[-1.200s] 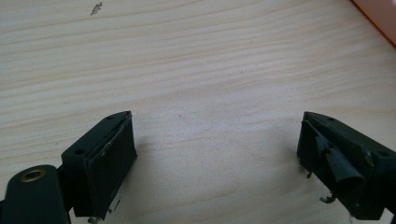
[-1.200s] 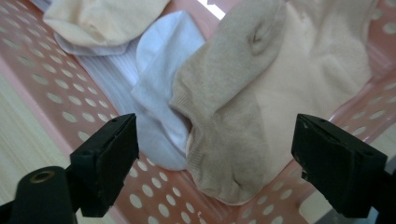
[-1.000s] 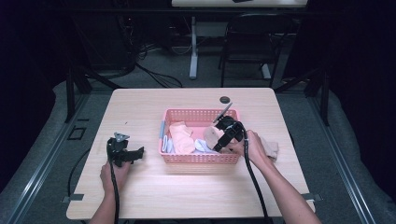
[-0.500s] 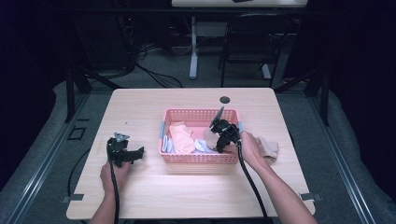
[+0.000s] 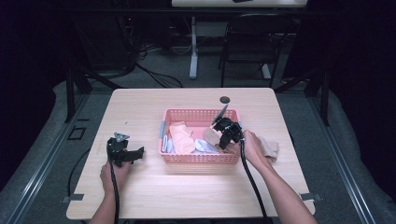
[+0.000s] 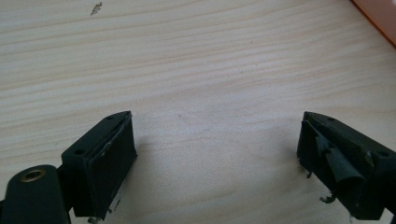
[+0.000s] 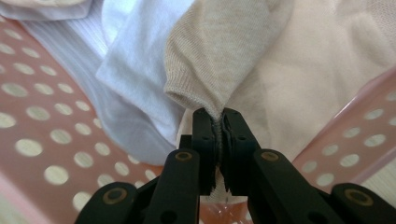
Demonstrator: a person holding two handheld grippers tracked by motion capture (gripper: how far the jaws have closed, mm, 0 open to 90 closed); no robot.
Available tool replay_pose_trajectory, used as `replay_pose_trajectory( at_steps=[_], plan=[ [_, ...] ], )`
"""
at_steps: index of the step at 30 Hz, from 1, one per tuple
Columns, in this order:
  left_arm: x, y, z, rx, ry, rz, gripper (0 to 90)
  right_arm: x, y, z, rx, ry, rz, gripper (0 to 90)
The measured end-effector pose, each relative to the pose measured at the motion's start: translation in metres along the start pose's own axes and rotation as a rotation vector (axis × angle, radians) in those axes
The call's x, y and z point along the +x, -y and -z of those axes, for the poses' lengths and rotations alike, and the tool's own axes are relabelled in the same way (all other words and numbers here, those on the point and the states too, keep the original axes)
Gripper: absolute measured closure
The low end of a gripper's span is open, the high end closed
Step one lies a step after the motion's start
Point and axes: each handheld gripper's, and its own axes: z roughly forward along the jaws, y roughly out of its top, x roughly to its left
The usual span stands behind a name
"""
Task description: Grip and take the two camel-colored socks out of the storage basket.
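A pink perforated basket (image 5: pixel 200 157) sits mid-table with several socks inside: a peach one (image 5: pixel 181 137), a pale blue one (image 5: pixel 204 146) and a beige one (image 5: pixel 212 135). My right gripper (image 5: pixel 223 134) reaches into the basket's right side and is shut on the cuff of the beige sock (image 7: pixel 219 51), whose knit edge is pinched between the jaws. The pale blue sock (image 7: pixel 126 70) lies beside it on the basket floor (image 7: pixel 42 121). My left gripper (image 5: pixel 133 153) rests low over bare table left of the basket, jaws wide apart around bare wood (image 6: pixel 217 154).
Another beige sock (image 5: pixel 270 148) lies on the table right of the basket, by the right hand. A round black grommet (image 5: pixel 225 99) is set near the table's far edge. A corner of the basket (image 6: pixel 379 18) shows at top right in the left gripper view.
My right gripper has moved left and down into the basket with the beige sock. The left gripper has stayed in place.
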Motion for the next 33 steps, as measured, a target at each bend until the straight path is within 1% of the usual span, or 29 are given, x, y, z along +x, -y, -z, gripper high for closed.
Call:
replay_pose_trajectory(
  at_steps=[1,4,6,7,11,13,14,17,18,21,22,23,25,26,27,28,30,31,32,33],
  plan=[
    [0.0,0.0,0.0,0.0,0.0,0.0,11.0,0.0,0.0,0.003,0.009,-0.002,0.005,85.0],
    [0.0,0.0,0.0,0.0,0.0,0.0,11.0,-0.001,0.0,0.013,-0.024,-0.018,0.009,85.0],
    [0.0,0.0,0.0,0.0,0.0,0.0,11.0,0.0,0.0,0.02,-0.051,-0.023,0.007,85.0],
    [0.0,0.0,0.0,0.0,0.0,0.0,11.0,0.0,-0.001,0.023,-0.051,-0.023,0.01,85.0],
    [0.0,0.0,0.0,0.0,-0.001,0.0,11.0,0.002,0.0,0.038,-0.097,-0.031,0.011,85.0],
    [0.0,0.0,0.0,0.0,0.0,0.0,11.0,0.004,0.0,0.044,-0.116,-0.031,0.022,85.0],
    [0.0,0.0,0.0,0.0,0.0,0.0,11.0,0.004,0.0,0.046,-0.113,-0.027,0.031,85.0],
    [0.0,0.0,0.0,0.0,-0.001,0.0,11.0,0.005,0.0,0.054,-0.141,-0.028,0.024,85.0],
    [0.0,0.0,0.0,0.0,-0.001,0.0,11.0,0.005,0.0,0.057,-0.141,-0.03,0.031,85.1],
    [0.0,0.0,0.0,0.0,0.0,0.0,11.0,0.004,0.001,0.064,-0.167,-0.035,0.028,85.0],
    [0.0,0.0,0.0,0.0,-0.001,0.0,11.0,0.004,0.001,0.066,-0.168,-0.033,0.029,85.0],
    [0.0,0.0,0.0,0.0,-0.001,0.0,11.0,0.004,0.002,0.068,-0.182,-0.036,0.027,85.0],
    [0.0,0.0,0.0,0.0,-0.001,0.0,11.0,0.003,0.003,0.076,-0.19,-0.036,0.028,85.0],
    [0.0,0.0,0.0,0.0,-0.001,0.0,11.0,0.002,0.004,0.078,-0.203,-0.036,0.025,85.0],
    [0.0,0.0,0.0,0.0,-0.001,0.0,11.0,0.002,0.004,0.081,-0.203,-0.036,0.029,85.0],
    [0.0,0.0,0.0,0.0,-0.001,0.0,11.0,0.001,0.005,0.084,-0.216,-0.04,0.025,85.0],
    [0.0,0.0,0.0,0.0,-0.001,0.0,11.0,-0.001,0.006,0.091,-0.217,-0.04,0.033,85.0],
    [0.0,0.0,0.0,-0.001,-0.001,0.0,11.0,0.0,0.006,0.094,-0.236,-0.04,0.021,85.0],
    [0.0,0.0,0.0,0.0,-0.001,0.0,11.0,-0.001,0.007,0.097,-0.24,-0.034,0.029,85.0],
    [0.0,0.0,0.0,0.0,0.0,0.0,11.0,-0.002,0.007,0.1,-0.237,-0.036,0.025,85.0]
  ],
)
